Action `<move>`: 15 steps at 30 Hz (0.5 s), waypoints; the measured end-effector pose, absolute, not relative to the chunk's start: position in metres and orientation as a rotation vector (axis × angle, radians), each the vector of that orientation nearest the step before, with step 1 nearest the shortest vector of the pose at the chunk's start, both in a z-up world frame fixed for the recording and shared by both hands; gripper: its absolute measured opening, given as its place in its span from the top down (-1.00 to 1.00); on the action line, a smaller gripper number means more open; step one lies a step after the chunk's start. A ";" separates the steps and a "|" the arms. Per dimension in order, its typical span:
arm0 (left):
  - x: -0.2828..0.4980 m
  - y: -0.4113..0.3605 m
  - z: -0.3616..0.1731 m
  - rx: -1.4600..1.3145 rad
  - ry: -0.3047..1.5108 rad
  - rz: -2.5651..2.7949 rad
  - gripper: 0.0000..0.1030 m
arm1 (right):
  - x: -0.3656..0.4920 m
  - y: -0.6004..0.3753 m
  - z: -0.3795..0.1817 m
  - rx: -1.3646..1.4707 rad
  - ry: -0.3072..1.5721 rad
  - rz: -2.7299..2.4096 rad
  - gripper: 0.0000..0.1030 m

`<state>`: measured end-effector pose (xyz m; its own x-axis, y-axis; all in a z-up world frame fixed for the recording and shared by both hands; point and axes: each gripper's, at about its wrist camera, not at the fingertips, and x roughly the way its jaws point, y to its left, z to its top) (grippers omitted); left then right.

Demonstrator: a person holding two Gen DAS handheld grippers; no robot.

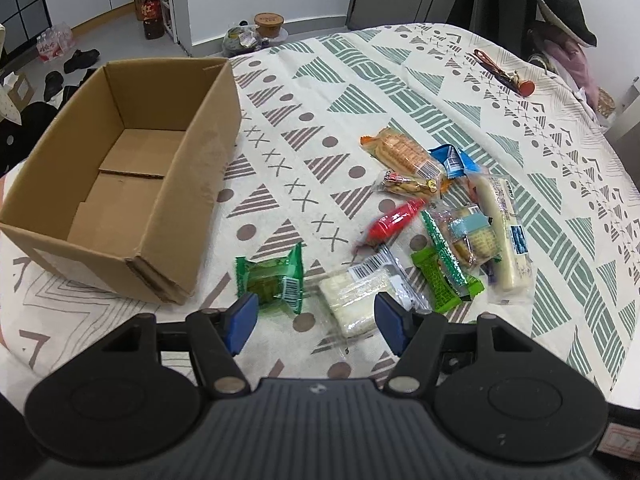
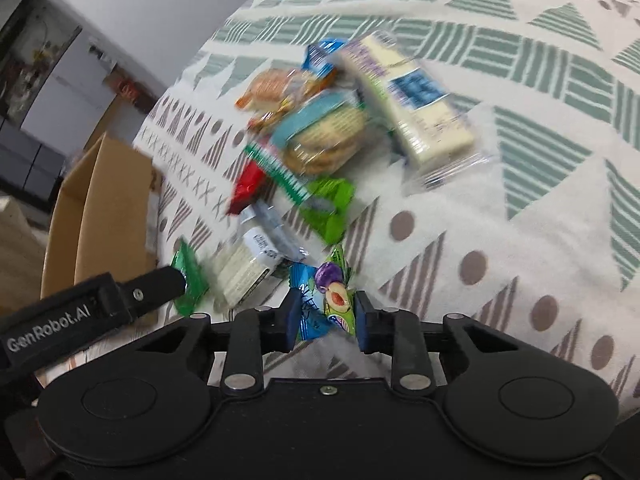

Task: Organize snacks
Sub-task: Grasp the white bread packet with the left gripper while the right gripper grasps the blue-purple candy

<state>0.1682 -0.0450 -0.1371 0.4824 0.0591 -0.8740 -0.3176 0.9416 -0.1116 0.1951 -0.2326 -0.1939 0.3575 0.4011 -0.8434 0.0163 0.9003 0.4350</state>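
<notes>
An open cardboard box (image 1: 120,184) with nothing inside it stands at the left of the patterned tablecloth (image 1: 360,80). Several wrapped snacks lie in a loose pile (image 1: 440,216) to its right. My left gripper (image 1: 314,320) is open just above the cloth, a dark green packet (image 1: 272,280) by its left finger and a white rice-cake pack (image 1: 356,300) between the fingers. My right gripper (image 2: 325,314) is shut on a blue-green plum candy packet (image 2: 326,300), held above the cloth near the pile (image 2: 332,128). The box (image 2: 100,216) shows at the left, blurred.
A long white cheese stick pack (image 1: 506,236) lies at the pile's right side. A small red-tipped trinket (image 1: 506,74) lies at the far end of the table. Coats hang on a chair (image 1: 528,4) behind; bottles and shoes (image 1: 80,60) crowd the floor beyond the box.
</notes>
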 end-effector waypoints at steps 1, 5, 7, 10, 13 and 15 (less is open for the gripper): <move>0.170 -0.046 -0.139 -0.275 1.051 0.236 -0.24 | 0.195 -0.237 -0.193 0.417 1.177 0.241 0.49; 0.177 -0.053 -0.143 -0.295 1.055 0.245 -0.25 | 0.197 -0.245 -0.190 0.443 1.145 0.200 0.50; 0.181 -0.057 -0.145 -0.304 1.063 0.245 -0.29 | 0.198 -0.248 -0.191 0.457 1.135 0.182 0.50; 0.186 -0.062 -0.149 -0.321 1.063 0.240 -0.33 | 0.199 -0.253 -0.190 0.478 1.123 0.154 0.50; 0.192 -0.065 -0.157 -0.345 1.082 0.252 -0.36 | 0.200 -0.255 -0.192 0.485 1.122 0.143 0.50; 0.196 -0.064 -0.163 -0.354 1.088 0.274 -0.45 | 0.200 -0.253 -0.193 0.482 1.123 0.141 0.50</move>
<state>0.1958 -0.0642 -0.1628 0.4400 0.0436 -0.8969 -0.3862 0.9109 -0.1451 0.2003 -0.2533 -0.1928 0.4364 0.3462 -0.8305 0.1306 0.8889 0.4392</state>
